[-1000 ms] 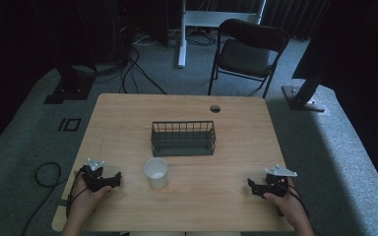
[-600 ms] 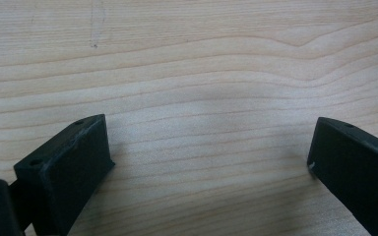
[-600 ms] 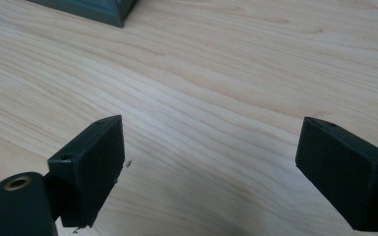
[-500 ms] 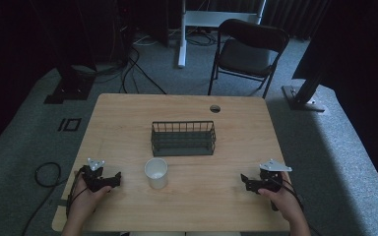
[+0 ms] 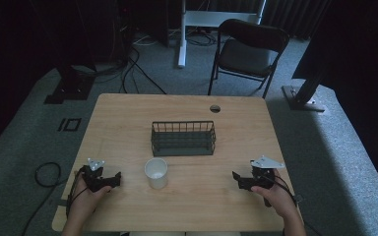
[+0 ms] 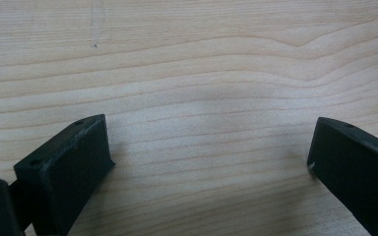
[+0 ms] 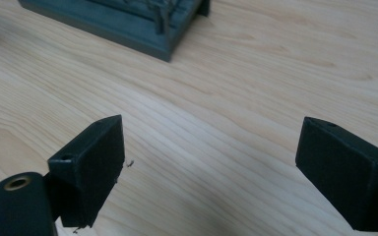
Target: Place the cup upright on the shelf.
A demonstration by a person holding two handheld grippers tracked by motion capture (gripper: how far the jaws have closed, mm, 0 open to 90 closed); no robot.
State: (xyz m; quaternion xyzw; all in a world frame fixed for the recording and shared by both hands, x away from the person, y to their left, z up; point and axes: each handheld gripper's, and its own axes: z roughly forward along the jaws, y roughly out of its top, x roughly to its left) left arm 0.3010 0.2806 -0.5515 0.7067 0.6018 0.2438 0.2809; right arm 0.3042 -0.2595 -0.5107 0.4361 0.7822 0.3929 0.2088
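A white cup (image 5: 156, 172) stands upright on the wooden table (image 5: 187, 105), in front of a dark wire basket (image 5: 183, 138) at the table's middle. My left gripper (image 5: 115, 179) rests near the front left corner, left of the cup, open with bare wood between its jaws (image 6: 206, 142). My right gripper (image 5: 237, 178) is held near the front right, open, pointing left toward the cup. In the right gripper view the basket's corner (image 7: 142, 24) lies ahead at the upper left, apart from the gripper (image 7: 211, 147).
A round cable hole (image 5: 215, 108) sits near the table's far edge. Behind the table stands a black folding chair (image 5: 248, 49). Cables (image 5: 44, 172) lie on the grey carpet to the left. A dark stand base (image 5: 300, 96) is at the right.
My right gripper has shifted left and a little farther from the table's right edge, turning toward the cup. The left gripper, cup and basket have stayed put.
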